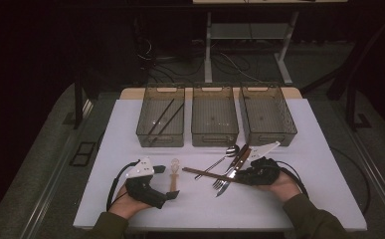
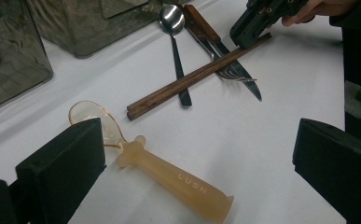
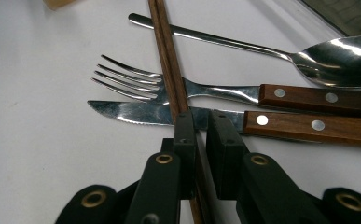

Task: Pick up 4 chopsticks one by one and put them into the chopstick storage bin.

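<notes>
Your right tongs (image 3: 199,140) clamp the near end of the wooden chopsticks (image 3: 166,60), which run straight ahead across fork (image 3: 136,77) and knife (image 3: 131,113); your left tongs (image 2: 194,163) gape empty.

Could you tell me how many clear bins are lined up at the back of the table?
3: the left bin holds dark chopsticks, the middle bin and the right bin look empty, though mesh walls could hide something small.
</notes>
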A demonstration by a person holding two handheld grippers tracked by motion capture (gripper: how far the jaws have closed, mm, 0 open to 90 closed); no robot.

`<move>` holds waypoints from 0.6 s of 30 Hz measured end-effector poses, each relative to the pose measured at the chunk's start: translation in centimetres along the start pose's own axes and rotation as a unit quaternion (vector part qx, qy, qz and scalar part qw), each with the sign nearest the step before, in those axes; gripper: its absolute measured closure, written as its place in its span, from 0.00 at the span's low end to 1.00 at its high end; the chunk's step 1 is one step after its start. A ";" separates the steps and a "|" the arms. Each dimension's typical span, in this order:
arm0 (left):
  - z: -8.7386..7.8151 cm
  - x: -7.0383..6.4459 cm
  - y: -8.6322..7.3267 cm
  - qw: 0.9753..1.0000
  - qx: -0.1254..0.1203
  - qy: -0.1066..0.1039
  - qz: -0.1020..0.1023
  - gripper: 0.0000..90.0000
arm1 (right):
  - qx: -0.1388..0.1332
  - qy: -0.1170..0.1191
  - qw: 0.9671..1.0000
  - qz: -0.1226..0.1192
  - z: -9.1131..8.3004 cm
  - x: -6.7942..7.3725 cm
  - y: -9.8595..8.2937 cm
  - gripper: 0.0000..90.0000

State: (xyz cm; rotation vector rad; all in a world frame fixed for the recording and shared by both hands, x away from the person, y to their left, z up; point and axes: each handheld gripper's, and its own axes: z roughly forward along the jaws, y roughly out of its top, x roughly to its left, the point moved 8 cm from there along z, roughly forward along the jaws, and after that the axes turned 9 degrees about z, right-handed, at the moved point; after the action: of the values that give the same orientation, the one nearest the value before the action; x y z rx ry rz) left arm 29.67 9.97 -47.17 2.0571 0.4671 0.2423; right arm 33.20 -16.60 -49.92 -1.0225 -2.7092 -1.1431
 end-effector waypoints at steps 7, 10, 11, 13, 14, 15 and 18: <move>0.0 0.0 0.0 1.000 0.000 -0.001 0.000 0.01 | 0.009 -0.001 1.000 -0.006 0.3 0.1 -0.2 0.88; 0.0 0.0 0.0 1.000 0.000 -0.001 0.001 0.01 | 0.012 0.000 1.000 -0.010 0.4 0.1 -0.3 0.88; 0.0 0.0 0.0 1.000 0.000 -0.001 0.001 0.01 | 0.015 0.000 1.000 -0.010 0.5 0.2 -0.4 0.88; 0.0 -0.1 0.0 1.000 0.000 -0.002 0.001 0.01 | 0.018 -0.004 1.000 -0.017 0.6 0.2 -0.5 0.88; 0.0 -0.1 0.0 1.000 0.000 -0.002 0.001 0.01 | 0.018 -0.004 1.000 -0.018 0.6 0.2 -0.5 0.88; 0.0 -0.1 0.0 1.000 0.000 -0.002 0.001 0.01 | 0.018 -0.004 1.000 -0.020 0.6 0.3 -0.5 0.88; 0.0 -0.1 0.0 1.000 -0.001 -0.002 0.001 0.01 | 0.017 -0.007 1.000 -0.025 0.6 0.3 -0.5 0.89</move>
State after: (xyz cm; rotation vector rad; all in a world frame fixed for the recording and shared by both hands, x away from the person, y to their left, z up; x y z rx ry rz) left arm 29.63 9.89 -47.15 2.0550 0.4619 0.2398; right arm 32.79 -16.30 -50.59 -0.9667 -2.7704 -1.0986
